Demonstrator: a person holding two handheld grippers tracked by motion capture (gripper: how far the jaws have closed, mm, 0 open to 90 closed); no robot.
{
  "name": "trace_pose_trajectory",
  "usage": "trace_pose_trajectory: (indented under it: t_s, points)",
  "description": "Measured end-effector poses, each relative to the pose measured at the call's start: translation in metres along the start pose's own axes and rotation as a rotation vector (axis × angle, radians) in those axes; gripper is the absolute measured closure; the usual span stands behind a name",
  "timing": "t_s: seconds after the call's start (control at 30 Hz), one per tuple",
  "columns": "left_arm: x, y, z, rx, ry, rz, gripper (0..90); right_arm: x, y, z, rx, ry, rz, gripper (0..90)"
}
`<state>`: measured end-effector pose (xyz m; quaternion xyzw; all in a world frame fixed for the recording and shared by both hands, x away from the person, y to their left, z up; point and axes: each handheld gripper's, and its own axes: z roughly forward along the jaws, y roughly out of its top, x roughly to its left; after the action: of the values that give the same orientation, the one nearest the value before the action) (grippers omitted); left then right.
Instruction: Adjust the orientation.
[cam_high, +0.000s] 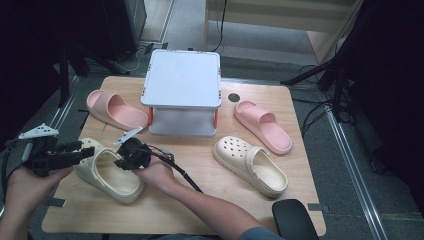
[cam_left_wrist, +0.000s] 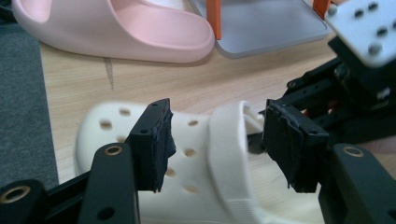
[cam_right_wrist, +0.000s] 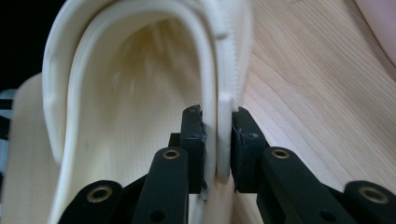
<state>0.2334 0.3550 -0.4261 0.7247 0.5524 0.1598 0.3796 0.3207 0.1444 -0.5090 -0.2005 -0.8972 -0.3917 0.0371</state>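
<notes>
A cream clog (cam_high: 107, 177) lies at the table's front left, toe pointing away and to the left. My right gripper (cam_high: 122, 161) comes in from the right, and its jaws are shut on the clog's side rim (cam_right_wrist: 217, 107), one pad inside the shoe and one outside. My left gripper (cam_high: 82, 150) hovers at the toe end. Its jaws stand open on either side of the perforated upper (cam_left_wrist: 196, 186) and strap, with the pads clear of the clog.
A second cream clog (cam_high: 250, 165) lies at the front right. One pink slide (cam_high: 115, 110) lies at the back left and another (cam_high: 262, 125) at the back right. A white two-level stand (cam_high: 182, 80) with orange posts sits at the back middle.
</notes>
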Motion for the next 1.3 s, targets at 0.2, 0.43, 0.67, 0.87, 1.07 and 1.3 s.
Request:
trace_pose_trajectory:
  t_s: [0.2, 0.43, 0.67, 0.87, 1.07, 1.3]
  points:
    - [-0.006, 0.002, -0.001, -0.035, 0.008, 0.02, 42.8, -0.021, 0.002, -0.03, -0.016, 0.024, 0.043, 79.8]
    - [-0.013, 0.004, 0.004, -0.02, -0.013, 0.036, 43.1, -0.029, -0.01, -0.075, -0.029, -0.002, 0.005, 79.7]
    - [-0.025, 0.009, 0.009, -0.031, -0.038, 0.058, 45.9, -0.034, -0.029, -0.106, -0.044, -0.029, 0.015, 79.7]
    - [-0.037, 0.013, 0.023, 0.001, -0.082, 0.097, 49.9, -0.044, -0.05, -0.131, -0.07, -0.083, 0.056, 79.6]
    - [-0.05, 0.016, 0.046, 0.033, -0.141, 0.133, 58.8, -0.054, -0.072, -0.15, -0.095, -0.155, 0.116, 79.3]
    - [-0.061, 0.028, 0.057, 0.001, -0.215, 0.172, 70.6, -0.054, -0.095, -0.146, -0.079, -0.183, 0.133, 77.7]
